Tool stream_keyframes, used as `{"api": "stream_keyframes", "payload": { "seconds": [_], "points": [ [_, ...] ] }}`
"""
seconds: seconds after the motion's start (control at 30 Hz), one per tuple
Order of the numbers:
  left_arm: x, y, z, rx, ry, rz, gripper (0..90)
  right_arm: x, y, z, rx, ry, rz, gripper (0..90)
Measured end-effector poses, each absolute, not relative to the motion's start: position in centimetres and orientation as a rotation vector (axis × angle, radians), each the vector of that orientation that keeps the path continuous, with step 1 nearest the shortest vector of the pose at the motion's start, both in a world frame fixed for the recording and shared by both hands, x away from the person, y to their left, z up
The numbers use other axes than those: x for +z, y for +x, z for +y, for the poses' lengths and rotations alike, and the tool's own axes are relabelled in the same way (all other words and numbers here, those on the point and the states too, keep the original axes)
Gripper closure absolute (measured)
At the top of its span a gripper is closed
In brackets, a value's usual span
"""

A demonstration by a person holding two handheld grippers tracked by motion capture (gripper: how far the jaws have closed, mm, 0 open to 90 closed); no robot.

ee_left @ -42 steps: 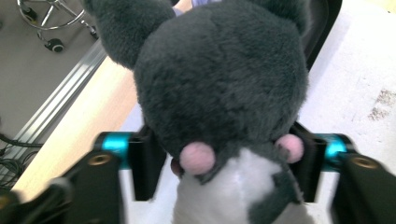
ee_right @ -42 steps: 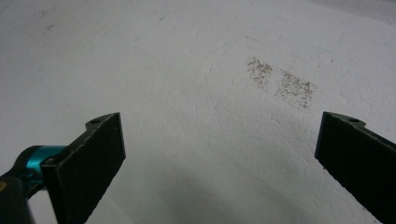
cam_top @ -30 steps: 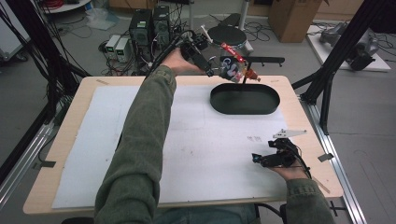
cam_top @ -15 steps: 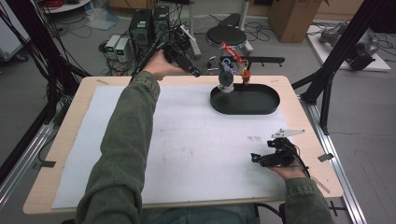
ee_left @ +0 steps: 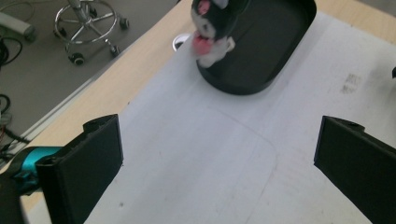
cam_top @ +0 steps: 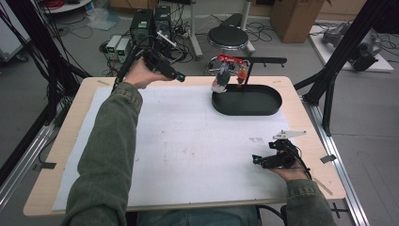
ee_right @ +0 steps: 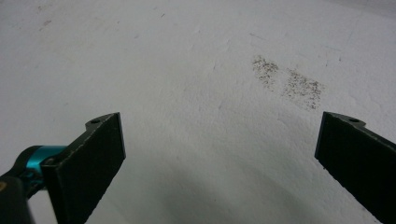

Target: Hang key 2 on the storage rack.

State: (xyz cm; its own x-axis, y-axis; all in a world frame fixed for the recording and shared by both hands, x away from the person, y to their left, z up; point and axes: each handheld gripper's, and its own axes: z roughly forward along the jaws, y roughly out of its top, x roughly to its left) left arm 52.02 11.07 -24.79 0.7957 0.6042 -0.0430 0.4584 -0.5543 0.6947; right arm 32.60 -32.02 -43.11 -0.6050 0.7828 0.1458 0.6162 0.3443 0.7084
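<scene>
A small black-and-white plush toy (cam_top: 221, 79) with pink on it is at the left end of a black oval tray (cam_top: 248, 111), under a red bar (cam_top: 233, 59) on a thin black stand. In the left gripper view the toy (ee_left: 212, 28) is blurred at the tray (ee_left: 275, 51) rim. My left gripper (cam_top: 179, 76) is raised over the table's far left part, well left of the toy, open with nothing in it. My right gripper (cam_top: 257, 160) rests low near the front right of the white sheet (ee_right: 196, 84), its jaws wide apart and empty.
A white paper sheet (cam_top: 188, 141) covers most of the wooden table (cam_top: 310, 136). A small orange item (cam_top: 242, 74) also hangs on the stand. Behind the table are a stool (cam_top: 228, 35), computer boxes (cam_top: 141, 23) and cables on the floor. Black frame legs (cam_top: 329, 84) stand at the right.
My left gripper has let go of the toy at the stand and drawn back to the left, its jaws now open. The right gripper has stayed put.
</scene>
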Motion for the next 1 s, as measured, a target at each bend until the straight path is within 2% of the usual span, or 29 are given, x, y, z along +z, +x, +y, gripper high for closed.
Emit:
{"api": "stream_keyframes", "payload": {
  "seconds": [0.37, 1.0],
  "points": [
    [-25.4, 49.0, 15.6, 0.330, 2.182, 0.844, 1.7, -43.1, 32.5, -32.0, 1.114, 1.264, 2.376, 0.6],
    [-29.2, 43.6, 22.0, 0.438, 2.104, 0.986, 1.7, -43.1, 32.5, -32.0, 1.118, 1.254, 2.374, 0.6]
  ]
}}
